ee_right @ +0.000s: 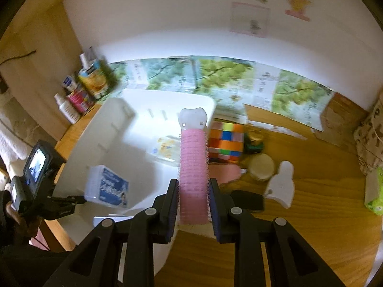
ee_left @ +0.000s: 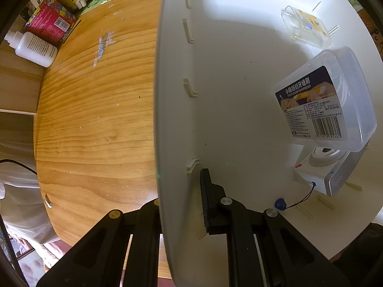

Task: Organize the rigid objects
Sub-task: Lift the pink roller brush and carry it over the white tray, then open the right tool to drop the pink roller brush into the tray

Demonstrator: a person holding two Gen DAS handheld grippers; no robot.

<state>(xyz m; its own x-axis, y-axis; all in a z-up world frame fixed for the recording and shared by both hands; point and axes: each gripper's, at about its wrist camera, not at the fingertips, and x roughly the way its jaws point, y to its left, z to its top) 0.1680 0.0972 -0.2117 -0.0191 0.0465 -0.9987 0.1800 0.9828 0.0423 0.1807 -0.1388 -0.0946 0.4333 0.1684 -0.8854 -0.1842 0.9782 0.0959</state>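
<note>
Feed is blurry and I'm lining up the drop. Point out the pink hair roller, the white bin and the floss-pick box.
pink hair roller [ee_right: 193, 167]: right wrist view, middle of its pink barrel.
white bin [ee_left: 177, 119]: left wrist view, side wall near the rim.
floss-pick box [ee_left: 318, 105]: left wrist view, its printed label.

wall: white wall [ee_right: 179, 24] ahead of me, brightly lit
table: wood-grain table [ee_left: 95, 119], scuffed patch
posters: leafy green posters [ee_right: 215, 74] along wall base
side: wooden panel [ee_right: 36, 59] at left

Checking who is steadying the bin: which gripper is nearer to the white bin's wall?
Left. The left gripper is clamped on the white bin wall; the right gripper holds a pink hair roller beside it.
</note>
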